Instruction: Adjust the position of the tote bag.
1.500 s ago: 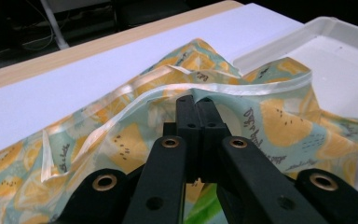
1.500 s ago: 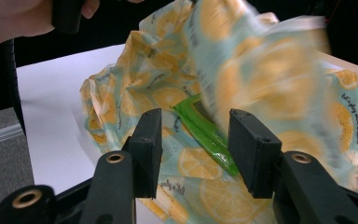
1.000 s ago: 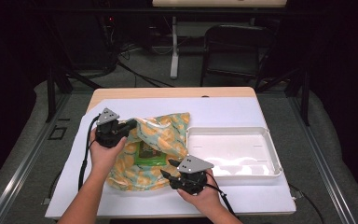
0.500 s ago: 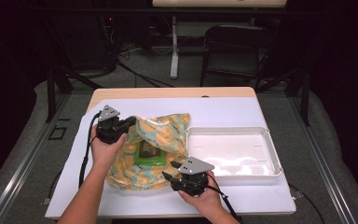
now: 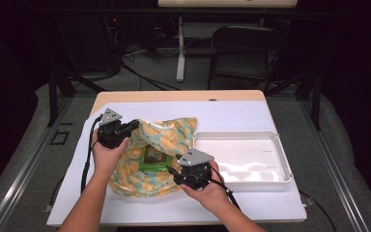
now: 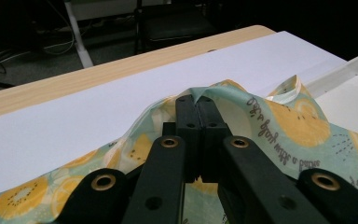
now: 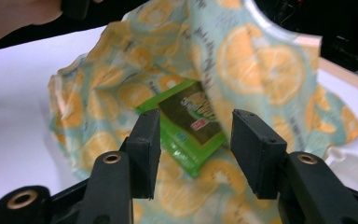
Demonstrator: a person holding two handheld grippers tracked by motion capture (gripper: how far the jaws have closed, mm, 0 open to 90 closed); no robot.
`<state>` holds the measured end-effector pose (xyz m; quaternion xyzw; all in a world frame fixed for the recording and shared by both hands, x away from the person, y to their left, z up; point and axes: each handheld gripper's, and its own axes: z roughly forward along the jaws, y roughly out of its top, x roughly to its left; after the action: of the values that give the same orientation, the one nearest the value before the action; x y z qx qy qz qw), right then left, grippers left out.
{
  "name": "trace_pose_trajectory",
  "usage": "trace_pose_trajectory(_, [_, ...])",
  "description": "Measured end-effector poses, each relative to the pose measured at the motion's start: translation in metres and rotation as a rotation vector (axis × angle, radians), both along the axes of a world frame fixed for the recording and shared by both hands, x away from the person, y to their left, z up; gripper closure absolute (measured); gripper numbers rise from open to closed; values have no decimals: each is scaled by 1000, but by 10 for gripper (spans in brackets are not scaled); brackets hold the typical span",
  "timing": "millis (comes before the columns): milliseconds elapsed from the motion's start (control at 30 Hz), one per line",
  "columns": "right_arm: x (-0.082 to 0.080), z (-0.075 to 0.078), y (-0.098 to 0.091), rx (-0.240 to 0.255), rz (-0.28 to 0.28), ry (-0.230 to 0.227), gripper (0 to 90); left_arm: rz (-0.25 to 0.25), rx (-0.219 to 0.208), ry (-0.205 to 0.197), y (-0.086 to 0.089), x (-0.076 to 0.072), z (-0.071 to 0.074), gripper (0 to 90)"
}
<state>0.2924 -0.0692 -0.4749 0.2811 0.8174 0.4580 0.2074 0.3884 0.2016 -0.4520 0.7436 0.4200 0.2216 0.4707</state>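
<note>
A soft bag (image 5: 174,135) printed with orange slices lies on the white table sheet. My left gripper (image 5: 134,126) is shut on the bag's upper edge (image 6: 196,100) and holds that fold of cloth (image 6: 298,126) lifted. A green packet (image 5: 153,157) lies inside the bag's open mouth. My right gripper (image 5: 170,170) stands open just in front of that mouth. In the right gripper view its jaws (image 7: 193,135) frame the green packet (image 7: 186,116) without touching it, with the bag's printed cloth (image 7: 256,60) arching above.
A white plastic tray (image 5: 280,159) sits to the right of the bag, its corner (image 6: 354,84) close to the cloth. The table's wooden far edge (image 5: 174,95) runs behind. A chair and cables stand on the floor beyond.
My right gripper has risen slightly at the bag's mouth. The left gripper keeps its hold in the same place.
</note>
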Motion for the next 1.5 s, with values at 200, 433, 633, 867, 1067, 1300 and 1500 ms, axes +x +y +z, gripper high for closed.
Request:
trace_pose_trajectory(200, [14, 15, 12, -42, -2, -48, 542, 12, 0, 5, 4, 2, -1, 897])
trace_pose_trajectory(433, [22, 18, 26, -85, 9, -85, 575, 19, -5, 5, 4, 4, -3, 896])
trace_pose_trajectory(633, [28, 17, 41, -132, 25, -127, 570, 27, -7, 17, 8, 8, -8, 896])
trace_pose_trajectory(867, [44, 5, 56, -222, 28, -107, 526, 45, 0, 35, 11, 13, -14, 896])
trace_pose_trajectory(1067, [60, -10, 62, -292, -6, -121, 525, 57, 26, 48, 11, 16, -20, 895])
trace_pose_trajectory(1300, [66, -11, 61, -306, -17, -112, 767, 59, 35, 54, 11, 18, -23, 889])
trace_pose_trajectory(1500, [69, -5, 59, -262, 4, -80, 900, 49, 34, 47, 10, 16, -22, 811])
